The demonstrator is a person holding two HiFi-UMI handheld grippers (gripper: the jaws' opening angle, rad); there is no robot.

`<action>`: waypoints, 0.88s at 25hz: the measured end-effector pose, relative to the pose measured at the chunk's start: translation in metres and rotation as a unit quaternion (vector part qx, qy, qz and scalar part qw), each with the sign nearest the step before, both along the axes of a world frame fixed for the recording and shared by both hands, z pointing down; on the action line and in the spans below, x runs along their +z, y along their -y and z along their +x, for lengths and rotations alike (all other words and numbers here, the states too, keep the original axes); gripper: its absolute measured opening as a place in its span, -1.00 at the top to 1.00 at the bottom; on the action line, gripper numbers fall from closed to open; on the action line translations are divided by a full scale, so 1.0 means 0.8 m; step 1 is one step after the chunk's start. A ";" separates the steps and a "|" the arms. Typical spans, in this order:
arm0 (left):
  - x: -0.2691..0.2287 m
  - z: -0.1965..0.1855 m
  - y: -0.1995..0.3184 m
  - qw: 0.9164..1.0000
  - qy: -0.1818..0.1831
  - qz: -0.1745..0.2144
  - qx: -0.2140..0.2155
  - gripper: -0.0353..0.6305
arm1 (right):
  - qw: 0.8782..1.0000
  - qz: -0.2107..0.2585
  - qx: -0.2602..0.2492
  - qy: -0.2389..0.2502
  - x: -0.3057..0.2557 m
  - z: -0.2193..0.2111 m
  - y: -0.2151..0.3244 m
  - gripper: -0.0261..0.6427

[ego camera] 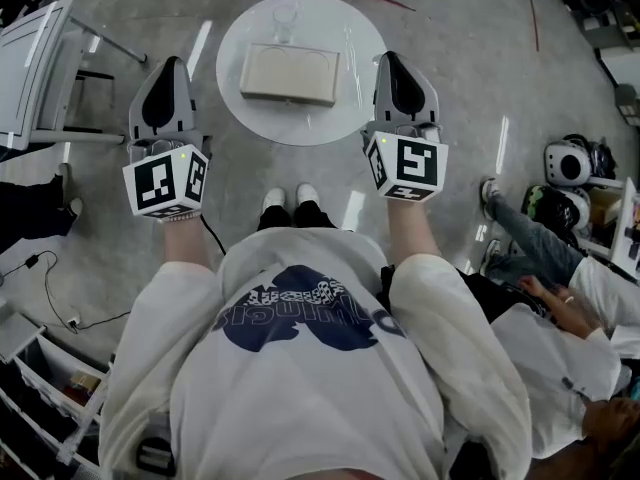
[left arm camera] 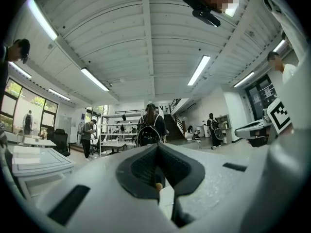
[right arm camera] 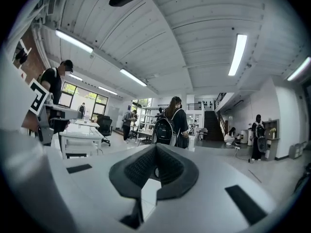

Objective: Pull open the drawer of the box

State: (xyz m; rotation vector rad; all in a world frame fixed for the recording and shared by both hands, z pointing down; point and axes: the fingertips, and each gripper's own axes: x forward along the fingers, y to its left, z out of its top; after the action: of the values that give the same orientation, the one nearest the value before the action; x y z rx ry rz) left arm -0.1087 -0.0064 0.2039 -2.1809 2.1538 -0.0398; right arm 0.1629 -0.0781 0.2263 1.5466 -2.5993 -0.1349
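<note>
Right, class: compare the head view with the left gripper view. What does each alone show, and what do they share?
Only the head view: the box on the round white table. Only the left gripper view: ceiling strip lights and a person with a backpack. Both: the left gripper, jaws together, and the right gripper with its marker cube.

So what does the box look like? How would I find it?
Find the round white table standing on the grey floor in front of the person. The box lies flat near its middle. It is the flat beige rectangle; the only other thing there is a small clear glass behind it.
</note>
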 end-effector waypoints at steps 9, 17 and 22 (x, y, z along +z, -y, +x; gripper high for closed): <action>0.021 -0.001 0.005 0.997 -0.046 -0.066 0.021 0.57 | 0.997 -0.025 -0.016 0.074 -0.009 0.035 0.015 0.36; 0.031 0.013 0.013 0.995 -0.043 -0.091 0.001 0.34 | 0.998 -0.025 -0.016 0.062 -0.011 0.062 0.029 0.22; 0.050 0.018 0.011 0.992 -0.043 -0.114 -0.016 0.33 | 0.997 -0.029 -0.026 0.067 -0.004 0.070 0.040 0.22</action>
State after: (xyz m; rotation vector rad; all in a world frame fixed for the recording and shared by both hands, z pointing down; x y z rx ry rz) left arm -0.0943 -0.0150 0.2440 -2.3061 2.3348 -0.2068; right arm 0.2185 -0.1101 0.2231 1.5183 -2.7192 0.0416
